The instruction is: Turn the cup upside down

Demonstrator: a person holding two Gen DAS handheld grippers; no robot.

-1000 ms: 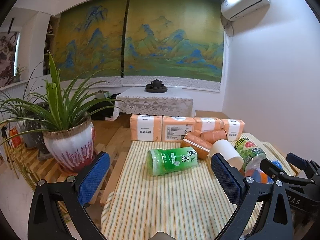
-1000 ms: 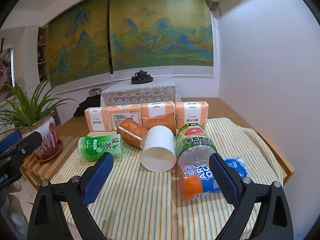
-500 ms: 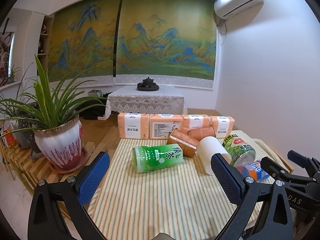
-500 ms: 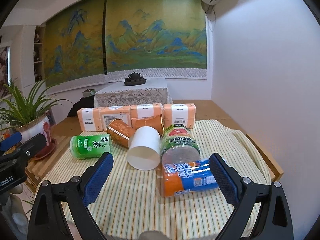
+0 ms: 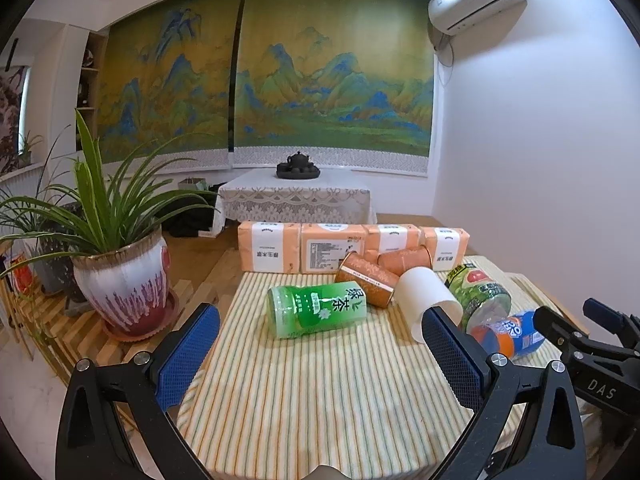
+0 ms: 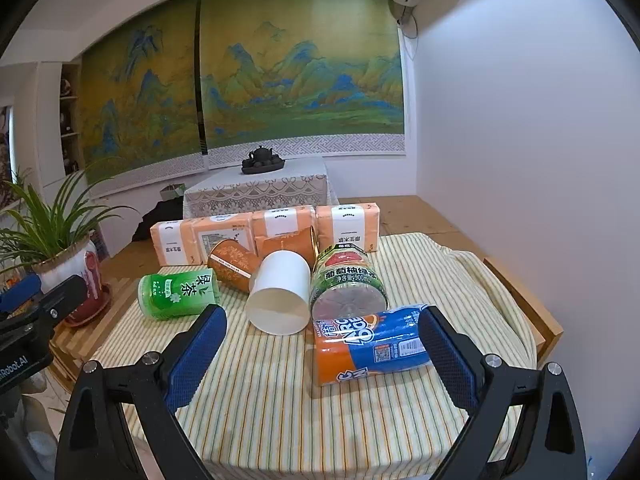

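Striped cloth fills more of my right view now as I've pushed the right gripper closer, jaws wide and empty like the left gripper, the white cup on its side between the bottles, unflipped.

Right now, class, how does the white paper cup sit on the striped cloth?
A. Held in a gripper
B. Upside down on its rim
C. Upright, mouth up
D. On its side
D: the white paper cup lies on its side, touching the green-labelled bottle; both grippers are open and empty.
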